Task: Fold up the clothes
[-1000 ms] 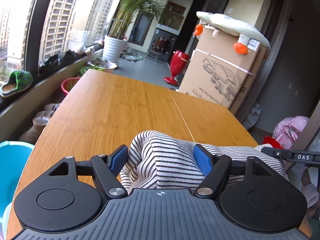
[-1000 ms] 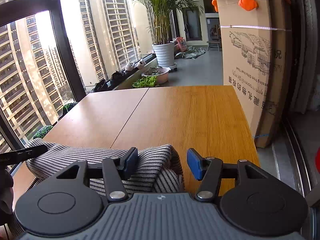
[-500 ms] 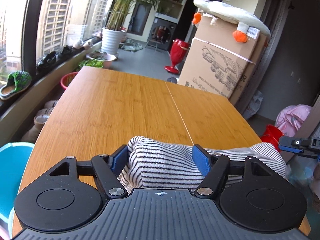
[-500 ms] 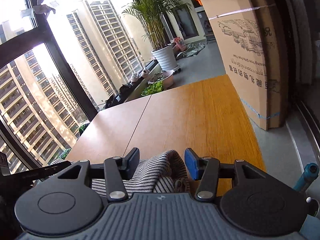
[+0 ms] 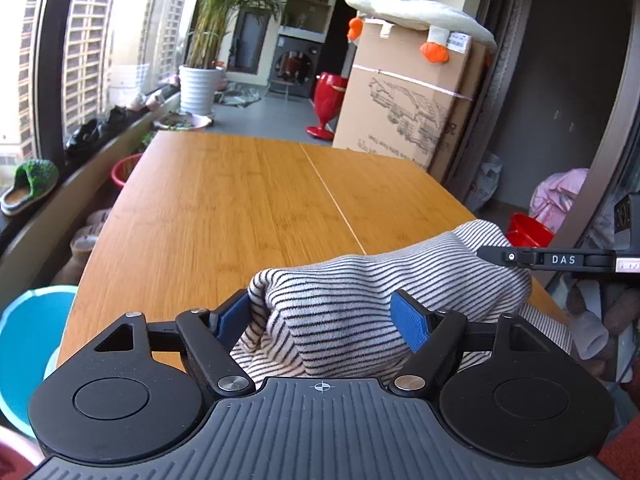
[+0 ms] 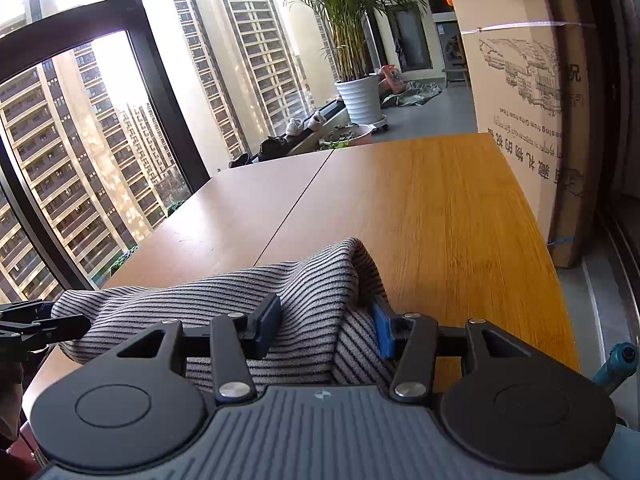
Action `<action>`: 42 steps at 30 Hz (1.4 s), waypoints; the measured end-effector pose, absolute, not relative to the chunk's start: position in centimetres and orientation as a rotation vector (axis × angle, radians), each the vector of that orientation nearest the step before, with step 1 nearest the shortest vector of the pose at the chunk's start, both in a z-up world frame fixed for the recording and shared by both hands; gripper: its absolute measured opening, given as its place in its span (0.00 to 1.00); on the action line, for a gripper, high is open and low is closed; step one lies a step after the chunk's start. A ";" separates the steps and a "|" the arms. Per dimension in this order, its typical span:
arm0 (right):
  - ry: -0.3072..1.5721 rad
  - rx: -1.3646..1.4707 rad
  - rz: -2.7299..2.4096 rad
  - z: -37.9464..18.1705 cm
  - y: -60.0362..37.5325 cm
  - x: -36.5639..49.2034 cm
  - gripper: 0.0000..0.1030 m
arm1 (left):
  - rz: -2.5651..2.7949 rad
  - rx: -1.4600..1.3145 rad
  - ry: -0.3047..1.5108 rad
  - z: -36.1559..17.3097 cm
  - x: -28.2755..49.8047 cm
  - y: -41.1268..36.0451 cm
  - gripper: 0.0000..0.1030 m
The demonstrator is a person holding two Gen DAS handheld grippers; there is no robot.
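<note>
The left tool (image 5: pixel 326 316) has just spread wider, its blue pads flanking a bunched striped sweater (image 5: pixel 360 300) at 6 o'clock. The right tool (image 6: pixel 326 322) pinches the sweater's other end. Beyond, toward 12 o'clock, stretches the bamboo bench (image 5: pixel 248 200); a cardboard box (image 5: pixel 408 108) stands at 1 o'clock.

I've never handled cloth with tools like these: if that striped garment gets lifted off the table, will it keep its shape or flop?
Probably flop: the striped garment already sags and bunches between the two grippers. It looks like soft, light knit, so unheld parts would likely droop. The ribbed weave should resist slipping.
</note>
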State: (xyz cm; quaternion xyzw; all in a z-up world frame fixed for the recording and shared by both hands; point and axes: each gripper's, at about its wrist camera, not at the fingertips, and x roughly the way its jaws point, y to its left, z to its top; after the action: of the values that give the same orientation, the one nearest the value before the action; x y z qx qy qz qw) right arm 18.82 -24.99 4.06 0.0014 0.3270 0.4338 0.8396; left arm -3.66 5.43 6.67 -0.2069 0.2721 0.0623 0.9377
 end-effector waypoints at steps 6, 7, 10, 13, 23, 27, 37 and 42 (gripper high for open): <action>0.703 -0.003 0.929 4.3 -25.5 18.3 0.46 | 0.139 -0.717 0.565 6.3 -2.0 9.4 0.89; 0.707 -0.006 0.934 4.5 -25.5 18.4 0.46 | 0.143 -0.719 0.586 6.0 -1.4 9.5 0.86; 0.740 0.015 0.948 5.1 -25.7 19.1 0.46 | 0.161 -0.618 0.648 5.0 -0.9 8.8 0.80; 0.817 0.125 0.956 5.9 -26.1 21.3 0.47 | 0.154 -0.572 0.647 5.0 -1.1 8.5 0.79; 0.905 0.093 0.991 4.2 -20.9 24.3 0.32 | 0.155 -0.552 0.587 3.6 1.7 9.5 0.69; 0.868 0.189 0.965 5.3 -19.7 27.0 0.28 | 0.174 -0.466 0.543 4.2 6.3 11.4 0.57; 0.733 0.151 0.839 5.2 -20.7 29.3 0.27 | 0.159 -0.295 0.534 5.1 9.7 10.0 0.51; 0.686 0.089 0.842 4.4 -21.7 26.9 0.29 | 0.159 -0.299 0.536 5.1 6.9 8.9 0.59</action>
State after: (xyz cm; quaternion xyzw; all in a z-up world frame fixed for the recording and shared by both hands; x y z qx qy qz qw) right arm 26.91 -21.68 4.37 0.0423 0.3263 0.4005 0.8552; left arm 6.87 8.86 5.08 -0.1470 0.2635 0.0783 0.9502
